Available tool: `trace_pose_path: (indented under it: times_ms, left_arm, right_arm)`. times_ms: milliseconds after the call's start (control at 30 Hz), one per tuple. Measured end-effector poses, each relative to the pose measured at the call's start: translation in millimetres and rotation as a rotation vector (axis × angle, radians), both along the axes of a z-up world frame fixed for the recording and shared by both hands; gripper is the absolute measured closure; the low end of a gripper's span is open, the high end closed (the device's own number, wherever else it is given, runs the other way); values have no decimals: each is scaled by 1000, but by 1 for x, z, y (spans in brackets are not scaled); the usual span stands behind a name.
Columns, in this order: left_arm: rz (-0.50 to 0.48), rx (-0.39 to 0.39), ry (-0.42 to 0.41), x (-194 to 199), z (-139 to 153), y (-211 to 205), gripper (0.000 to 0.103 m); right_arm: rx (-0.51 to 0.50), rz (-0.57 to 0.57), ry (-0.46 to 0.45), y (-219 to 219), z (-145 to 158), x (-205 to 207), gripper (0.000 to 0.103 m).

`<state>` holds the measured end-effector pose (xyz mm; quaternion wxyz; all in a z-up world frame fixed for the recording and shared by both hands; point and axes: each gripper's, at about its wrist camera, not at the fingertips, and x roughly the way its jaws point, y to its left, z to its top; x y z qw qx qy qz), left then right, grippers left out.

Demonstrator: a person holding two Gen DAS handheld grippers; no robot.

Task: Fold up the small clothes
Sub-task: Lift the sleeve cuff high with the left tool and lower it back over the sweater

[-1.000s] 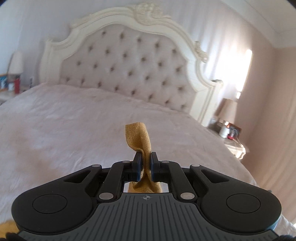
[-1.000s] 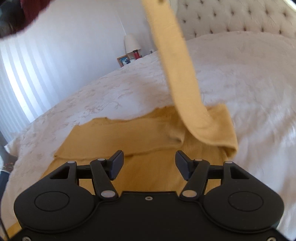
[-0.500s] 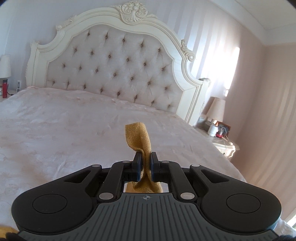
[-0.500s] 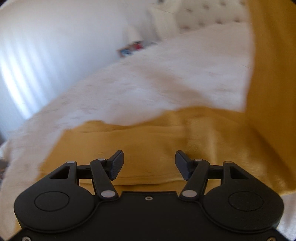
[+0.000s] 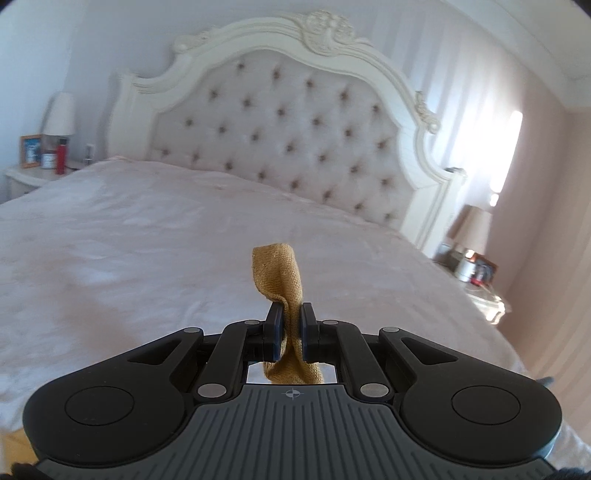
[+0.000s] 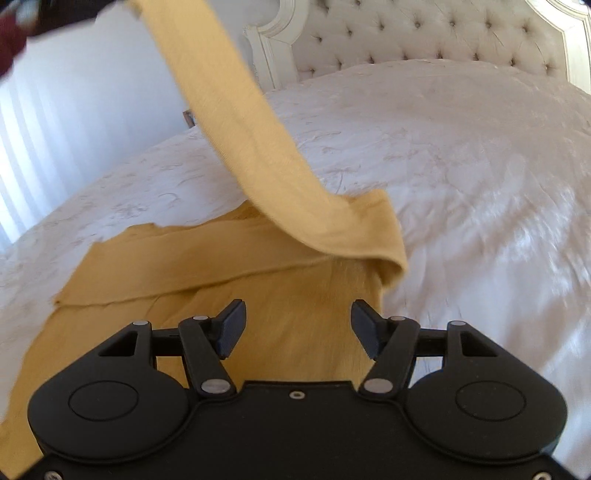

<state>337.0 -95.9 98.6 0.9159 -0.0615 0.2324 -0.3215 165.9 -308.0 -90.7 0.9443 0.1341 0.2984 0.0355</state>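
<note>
The left wrist view looks level along its black two-finger tongs (image 5: 291, 325), held above the white-covered bed (image 5: 147, 240) and facing the cream tufted headboard (image 5: 280, 140) at 12 o'clock, with a nightstand at 9 o'clock and another at 3 o'clock. The right wrist view sits lower and nearer, tilted down over its own tongs (image 6: 297, 328) at the mustard-yellow knit garment (image 6: 207, 254) close below, the headboard (image 6: 424, 33) at 1 o'clock. Both views share the bed (image 6: 461, 147), the headboard and the garment (image 5: 280, 273).
</note>
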Motion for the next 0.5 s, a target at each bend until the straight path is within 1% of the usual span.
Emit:
trace_pose_path:
  times_ms: [100,233,333,433,500]
  left_arm:
    - [51,25,15,-3,-17,32,94]
    - [161,94,66,-7,-62,73,93]
    - [254,134,159,-2,-109,101,93]
    - [325,159,235,2,-147,123,93]
    - [343,170,259,2,-162,132,93]
  right_arm:
    - [40,2,5,0,0,-10,36]
    - [40,4,24,4,-2,-13,36]
    - [42,11,36,8,-5,-17,36]
    - [38,23,46,12,-5,-22,36]
    - [34,31,48,14,-5,-24,36]
